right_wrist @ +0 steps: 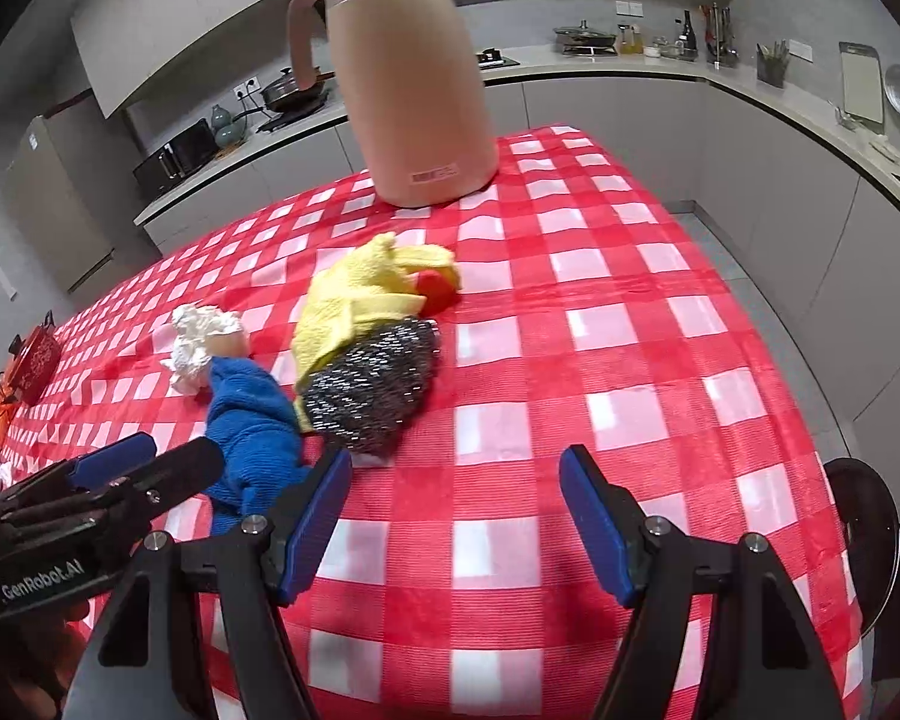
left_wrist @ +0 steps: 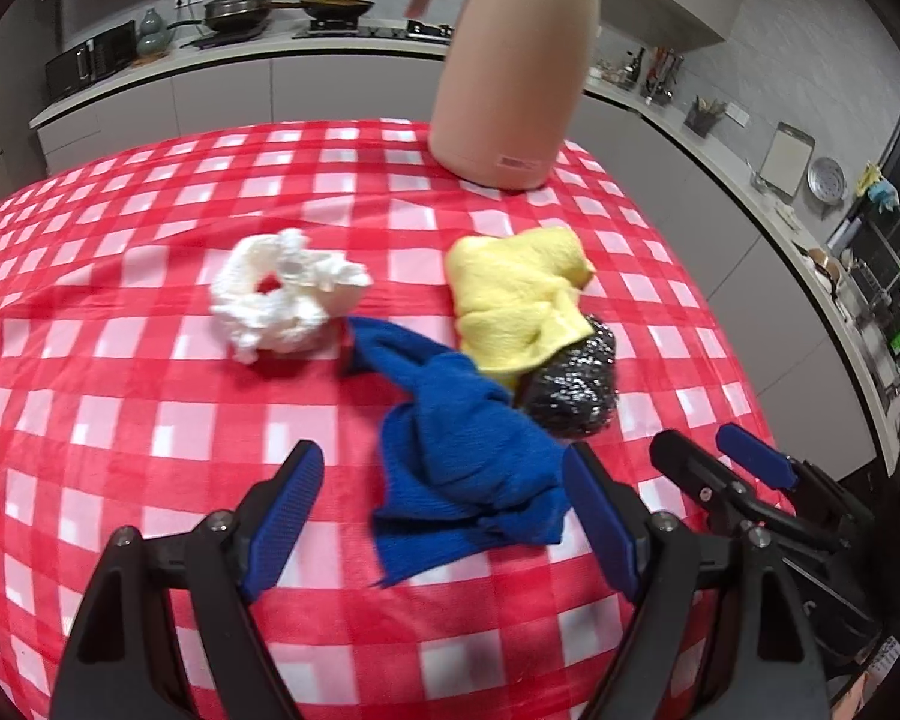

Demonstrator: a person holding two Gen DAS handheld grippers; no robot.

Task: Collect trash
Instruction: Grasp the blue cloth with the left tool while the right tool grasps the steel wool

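Note:
On the red checked tablecloth (left_wrist: 120, 360) lie a crumpled white tissue (left_wrist: 282, 294), a blue cloth (left_wrist: 462, 468), a yellow cloth (left_wrist: 516, 294) and a steel wool scrubber (left_wrist: 570, 390). My left gripper (left_wrist: 450, 504) is open, its jaws either side of the near end of the blue cloth. My right gripper (right_wrist: 456, 516) is open and empty over the tablecloth (right_wrist: 600, 330), just right of the scrubber (right_wrist: 366, 390). The right wrist view also shows the tissue (right_wrist: 201, 339), blue cloth (right_wrist: 252, 426), yellow cloth (right_wrist: 354, 294) and a small red object (right_wrist: 438, 288) under the yellow cloth.
A tall pink thermos jug (left_wrist: 510, 72) stands at the table's far side, behind the cloths; it also shows in the right wrist view (right_wrist: 408, 90). A red box (right_wrist: 33, 360) sits at the far left of the table. Kitchen counters (right_wrist: 630, 69) surround the table. A dark stool (right_wrist: 864, 516) stands at the right.

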